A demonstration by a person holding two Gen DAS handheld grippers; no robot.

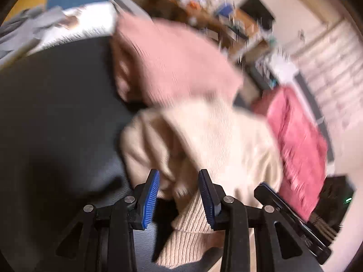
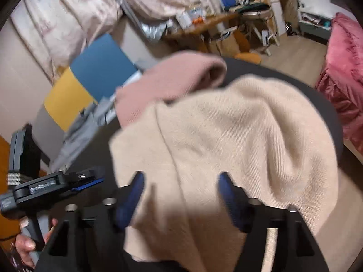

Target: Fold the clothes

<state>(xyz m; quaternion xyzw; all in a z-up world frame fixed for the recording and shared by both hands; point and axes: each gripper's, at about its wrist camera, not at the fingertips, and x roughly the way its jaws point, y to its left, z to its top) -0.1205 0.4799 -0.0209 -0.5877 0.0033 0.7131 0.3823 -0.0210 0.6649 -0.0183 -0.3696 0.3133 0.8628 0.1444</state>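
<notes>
A dark round desk carried two knitted garments: a cream sweater heaped across its near and middle part, and a pink sweater lying beyond it, the two overlapping where they met. In the right wrist view the desk's curved far rim showed bare just past the pink sweater, and a narrow dark strip stayed uncovered to the right of the cream one; past that rim lay open wooden floor, with a red blanket at the far right. In the left wrist view a wide bare stretch of the desk lay to the left of both garments, bounded at its far edge by grey cloth. The left claw stood with its blue pads apart, a ribbed cream cuff or hem lying in the gap between them; whether either pad touched the knit could not be told through the blur. The right claw was spread wider, its fingers astride the near fold of the cream sweater, gripping nothing visibly. The left claw also appeared at the lower left of the right wrist view, near the cream sweater's left edge.
</notes>
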